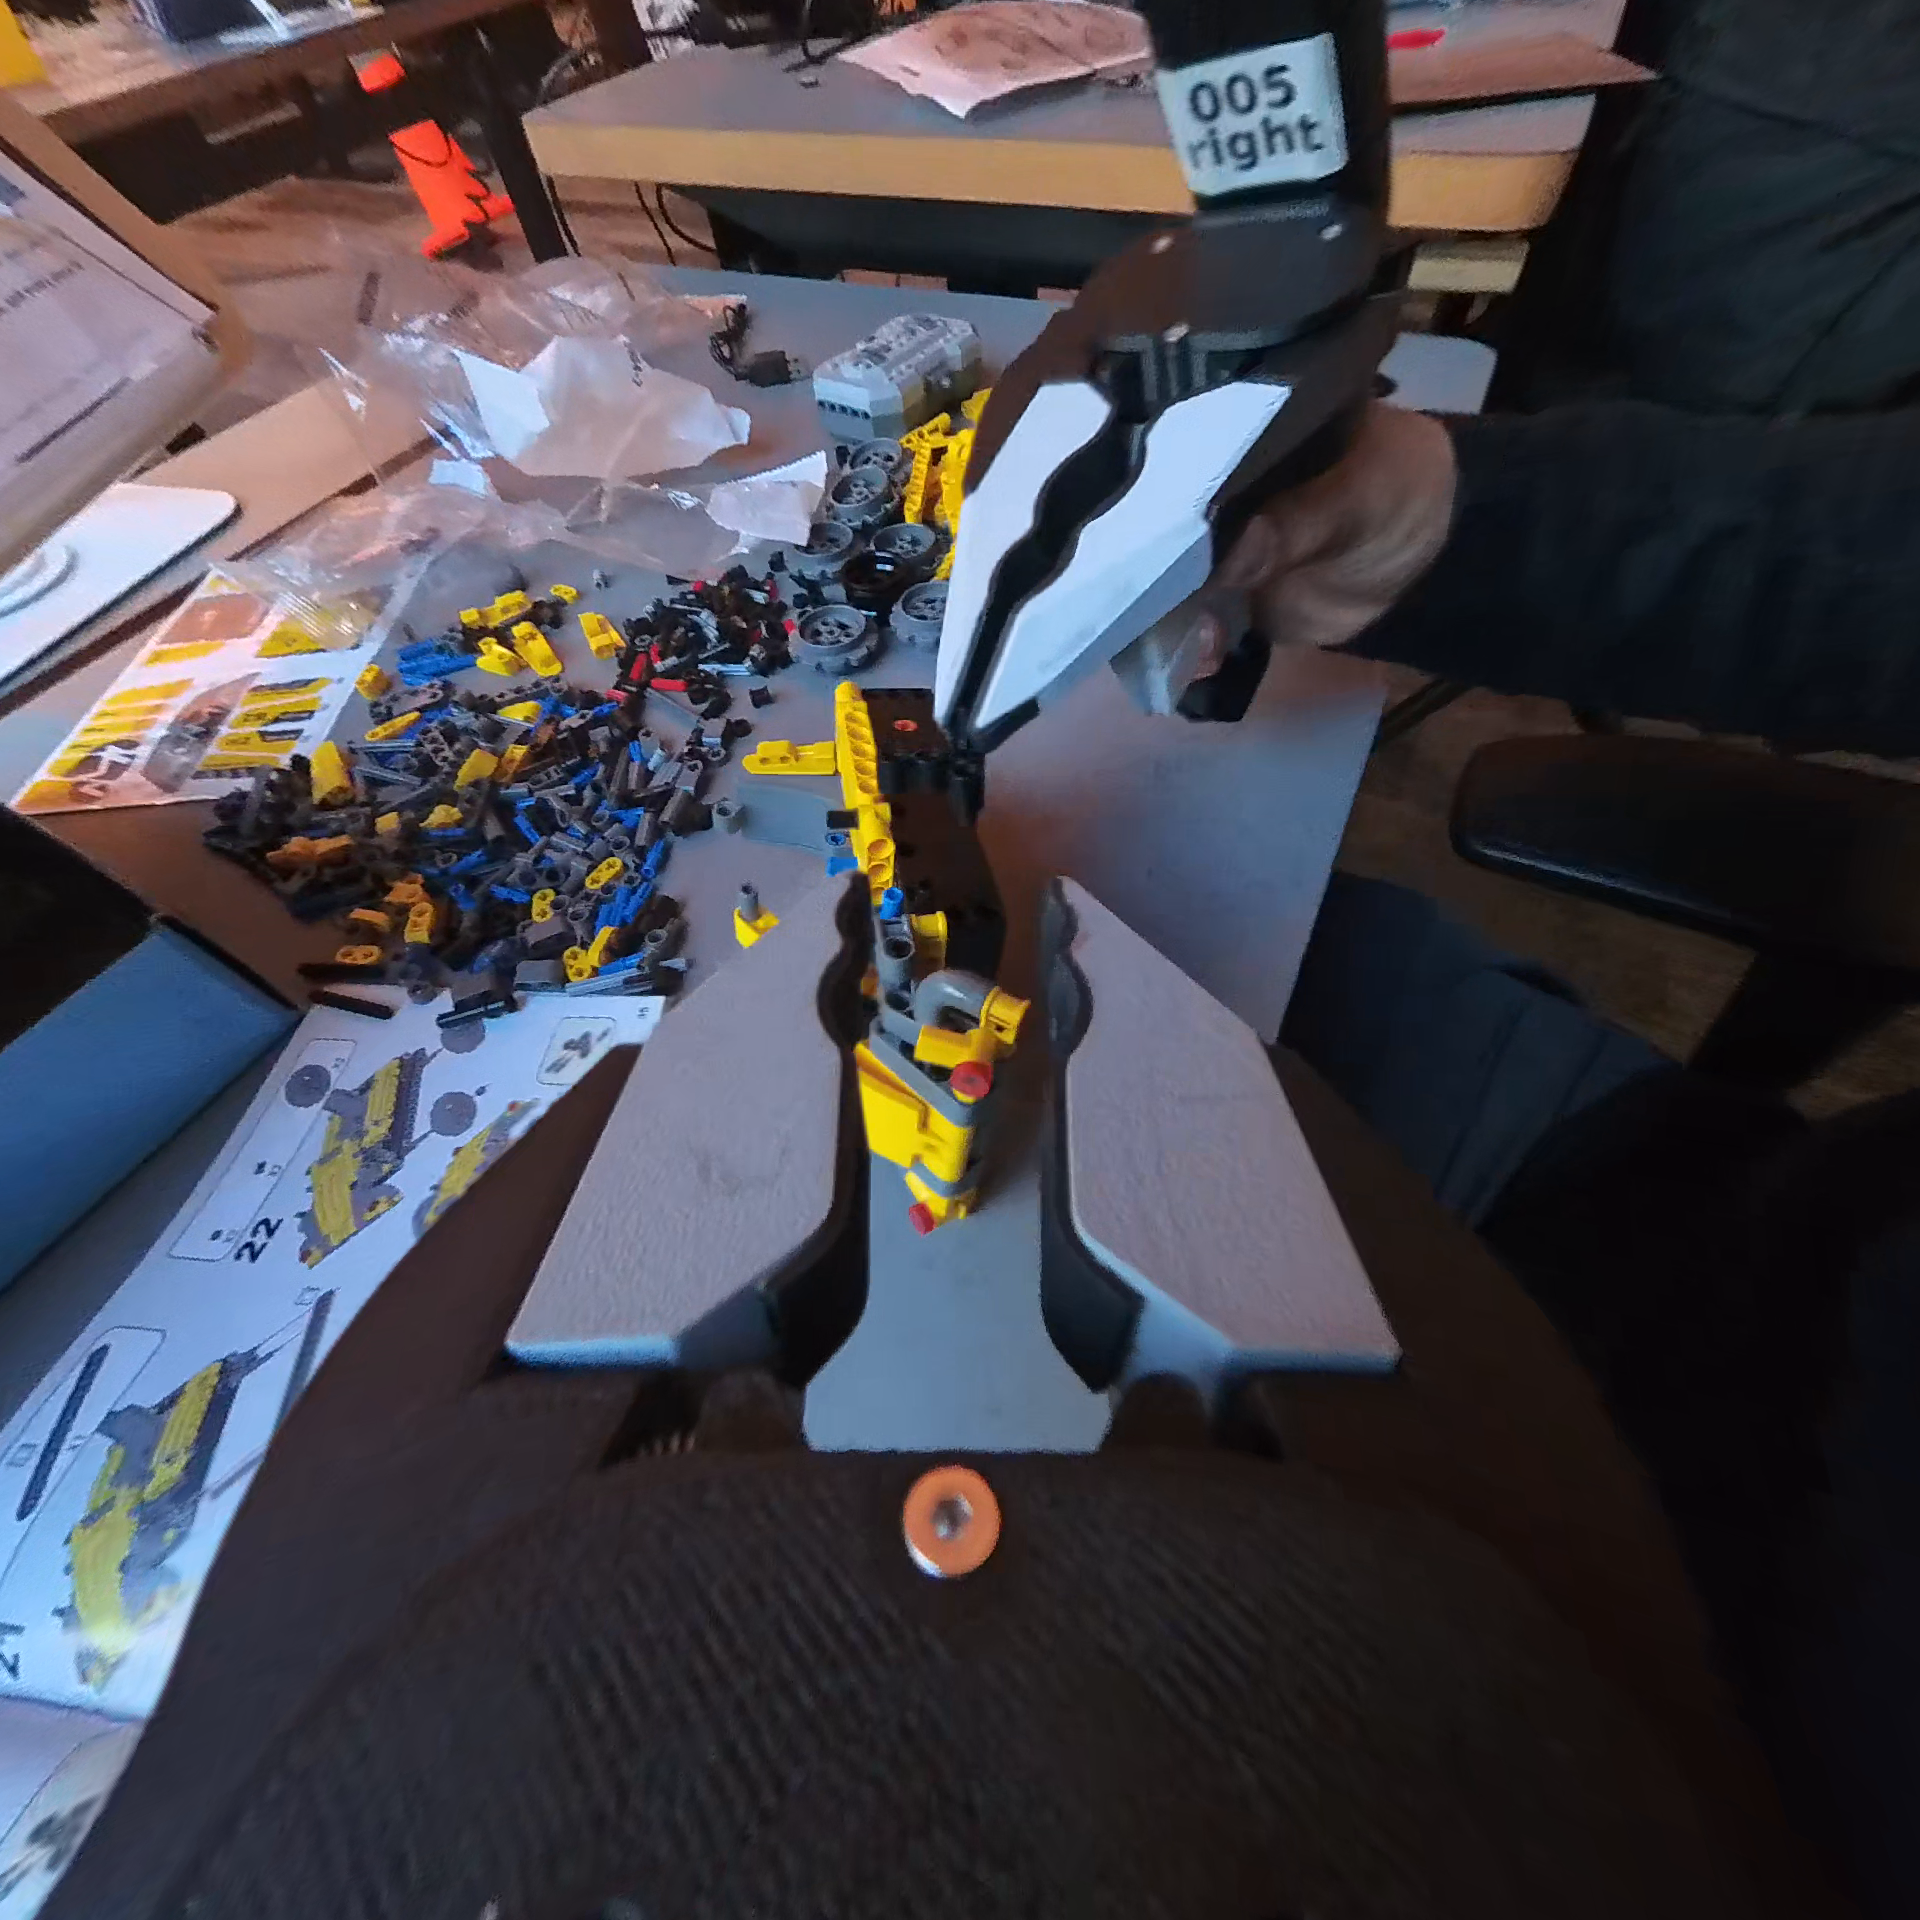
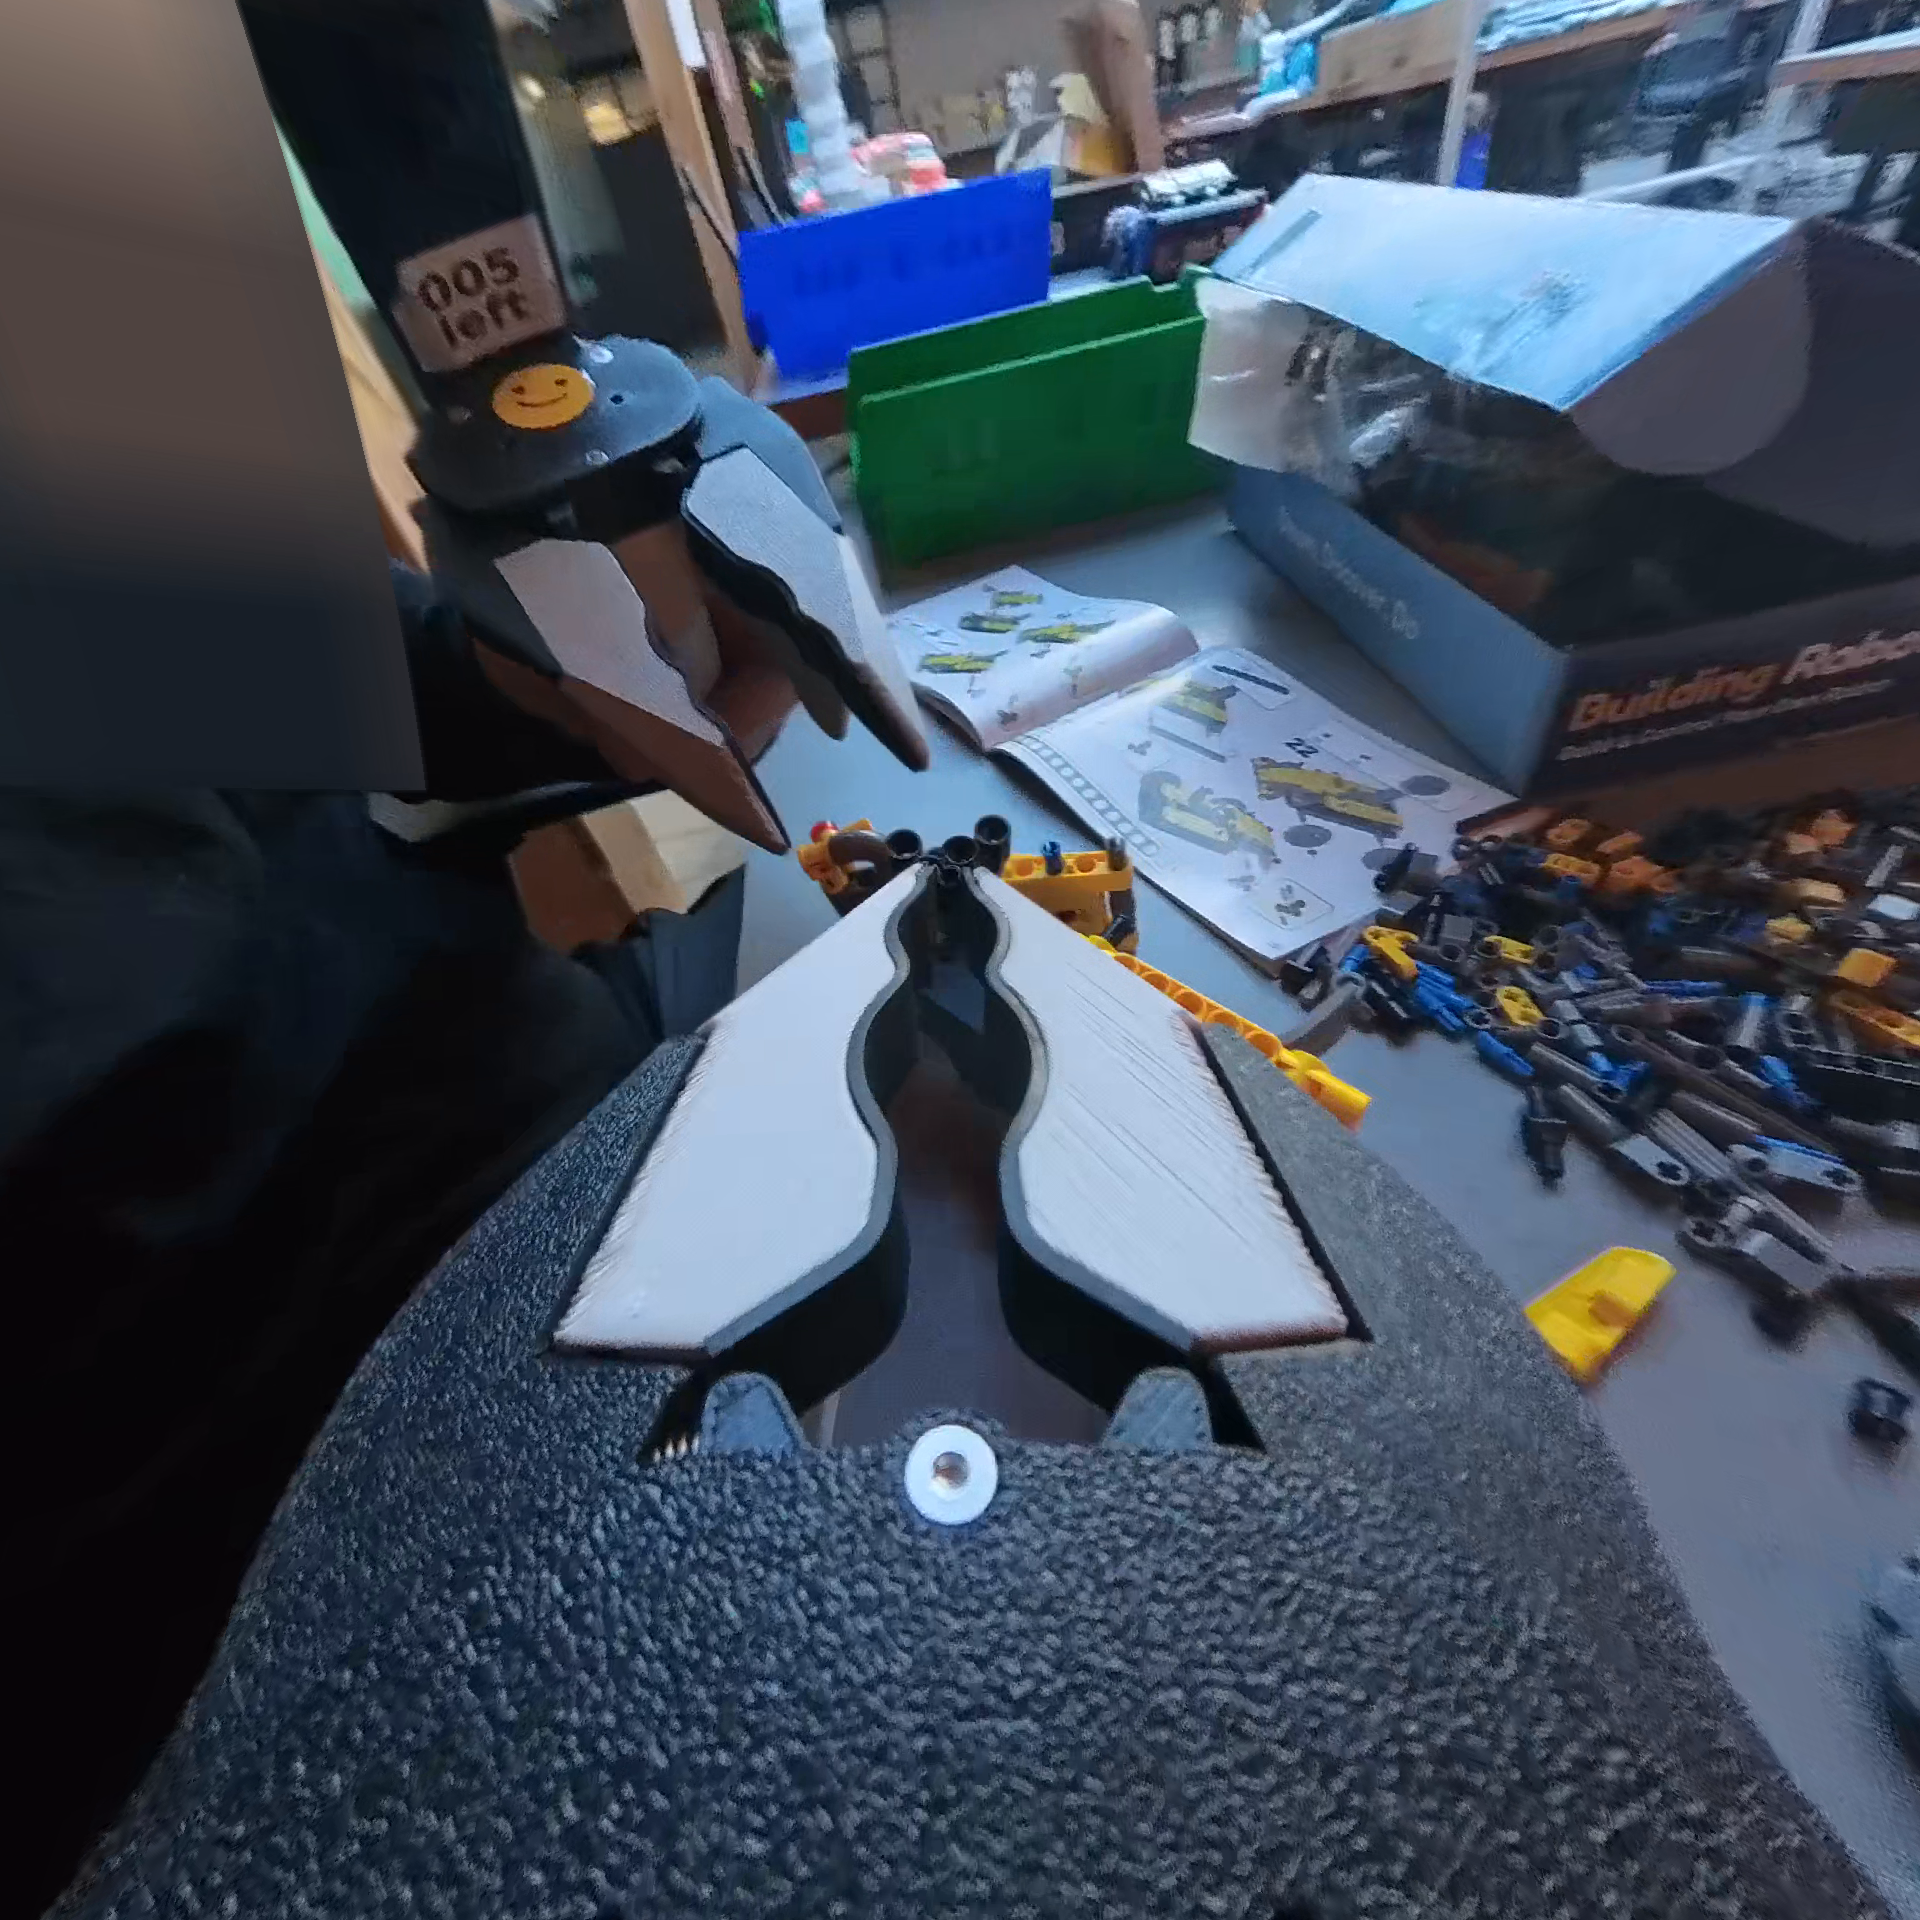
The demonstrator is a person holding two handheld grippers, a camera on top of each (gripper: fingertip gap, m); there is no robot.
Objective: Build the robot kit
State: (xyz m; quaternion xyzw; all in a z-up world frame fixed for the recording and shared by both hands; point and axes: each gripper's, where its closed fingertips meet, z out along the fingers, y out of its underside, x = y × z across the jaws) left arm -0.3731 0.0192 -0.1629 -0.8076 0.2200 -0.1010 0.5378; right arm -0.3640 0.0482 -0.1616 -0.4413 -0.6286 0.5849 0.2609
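Observation:
A long yellow, black and grey brick model (image 1: 914,1101) lies on the grey table (image 1: 1174,821). My left gripper (image 1: 956,894) is open, with its fingers on either side of the model's yellow and grey end; I cannot tell if they touch it. My right gripper (image 1: 961,727) comes down from the upper right, shut on the black far end of the model. In the right wrist view my right gripper (image 2: 945,873) pinches a black part of the model (image 2: 1070,868). The open left gripper (image 2: 847,800) hovers just beyond it.
A pile of small loose pieces (image 1: 499,810) (image 2: 1662,987) lies left of the model, with grey wheels (image 1: 862,561) and clear bags (image 1: 582,416) behind. An open instruction booklet (image 1: 208,1299) (image 2: 1195,779), a cardboard box (image 2: 1558,468), a green bin (image 2: 1018,416) and a loose yellow piece (image 2: 1595,1309) lie around. The tips of both grippers are at nearly the same place.

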